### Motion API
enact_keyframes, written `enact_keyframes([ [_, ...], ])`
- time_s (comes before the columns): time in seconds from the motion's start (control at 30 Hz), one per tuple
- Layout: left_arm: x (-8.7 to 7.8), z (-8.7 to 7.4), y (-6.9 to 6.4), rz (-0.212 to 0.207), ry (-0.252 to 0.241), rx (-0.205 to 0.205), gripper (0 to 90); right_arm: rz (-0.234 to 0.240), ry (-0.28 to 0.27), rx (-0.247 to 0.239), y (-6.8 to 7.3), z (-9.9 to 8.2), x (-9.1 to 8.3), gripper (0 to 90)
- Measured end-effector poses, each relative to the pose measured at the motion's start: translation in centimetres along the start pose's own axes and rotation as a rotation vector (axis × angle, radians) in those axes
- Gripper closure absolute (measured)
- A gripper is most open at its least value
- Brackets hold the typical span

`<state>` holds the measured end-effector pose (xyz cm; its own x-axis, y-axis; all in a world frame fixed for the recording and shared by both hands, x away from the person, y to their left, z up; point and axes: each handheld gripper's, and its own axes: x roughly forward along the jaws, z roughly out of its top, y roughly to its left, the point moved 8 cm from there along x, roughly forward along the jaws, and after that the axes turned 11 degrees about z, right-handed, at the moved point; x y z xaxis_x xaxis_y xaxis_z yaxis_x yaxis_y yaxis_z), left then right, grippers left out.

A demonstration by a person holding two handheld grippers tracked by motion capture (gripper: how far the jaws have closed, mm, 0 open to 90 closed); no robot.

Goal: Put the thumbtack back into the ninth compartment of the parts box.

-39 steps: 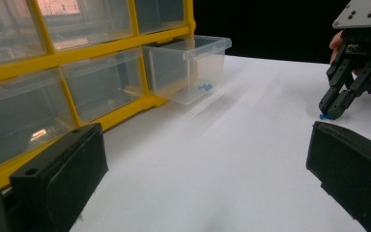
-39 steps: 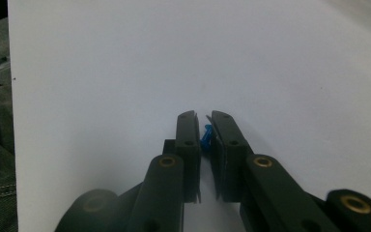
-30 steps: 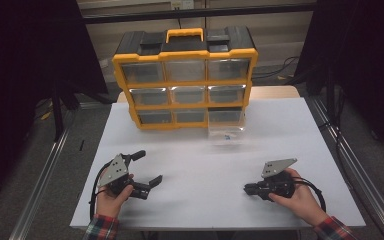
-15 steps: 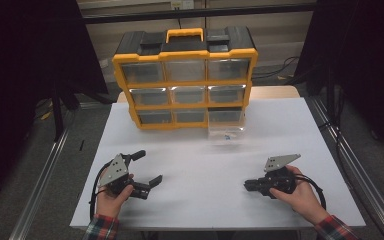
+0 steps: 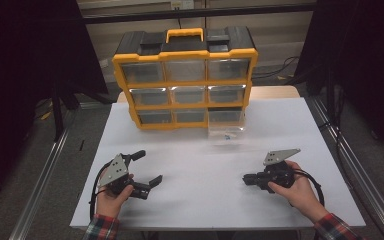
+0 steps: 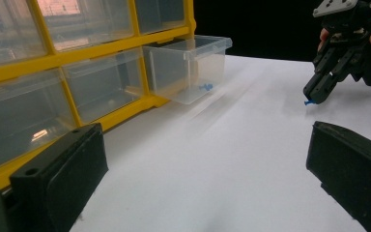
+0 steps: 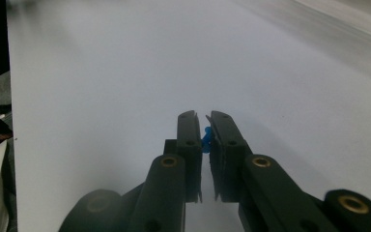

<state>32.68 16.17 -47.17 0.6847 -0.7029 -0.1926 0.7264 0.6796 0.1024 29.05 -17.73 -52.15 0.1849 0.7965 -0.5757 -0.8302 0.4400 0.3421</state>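
A yellow organiser (image 5: 185,85) with clear drawers stands at the table's far side. Its bottom right drawer (image 5: 226,131) (image 6: 188,67) is pulled out, with a small blue piece (image 6: 204,87) inside. My right gripper (image 5: 245,178) (image 7: 204,118) hovers low over the white table at the right, shut on another small blue piece (image 7: 206,137) (image 6: 309,102) that peeks out between its pads. My left gripper (image 5: 150,167) (image 6: 203,140) rests at the front left, open, with nothing between its jaws. It points towards the organiser and the right gripper (image 6: 316,94).
The white table (image 5: 205,165) lies bare between the two grippers and in front of the organiser. Metal frame rails (image 5: 45,175) run along both sides of the table. Dark curtains hang to the left and right.
The right gripper has shifted slightly up the picture with the blue piece in it. The left gripper has stayed where it was.
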Motion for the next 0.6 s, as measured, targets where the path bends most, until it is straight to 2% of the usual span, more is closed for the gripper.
enact_keyframes([
  [0.23, 0.0, 0.0, 0.0, 0.0, 0.0, -0.005, 0.5, -0.03, -0.008, 0.013, -0.7, 0.3, -0.2, 84.6],
  [0.27, 0.1, 0.0, -0.1, -0.028, -0.004, 0.001, 0.5, -0.034, -0.009, 0.016, -0.7, 0.4, -0.2, 84.6],
  [0.3, 0.1, 0.1, -0.2, 0.002, -0.011, -0.026, 0.5, -0.036, -0.01, 0.017, -0.7, 0.6, -0.2, 84.7],
  [0.37, 0.1, 0.1, 0.0, 0.0, -0.007, -0.009, 0.5, -0.055, -0.013, 0.019, -0.8, 0.8, -0.3, 84.7],
  [0.53, 0.0, 0.0, 0.0, 0.001, 0.0, -0.004, 0.5, -0.037, -0.036, 0.003, -0.5, 1.7, -0.4, 84.7],
  [0.6, 0.0, 0.0, 0.0, 0.0, -0.005, -0.007, 0.5, -0.028, -0.044, 0.015, -0.4, 2.0, -0.5, 84.7],
])
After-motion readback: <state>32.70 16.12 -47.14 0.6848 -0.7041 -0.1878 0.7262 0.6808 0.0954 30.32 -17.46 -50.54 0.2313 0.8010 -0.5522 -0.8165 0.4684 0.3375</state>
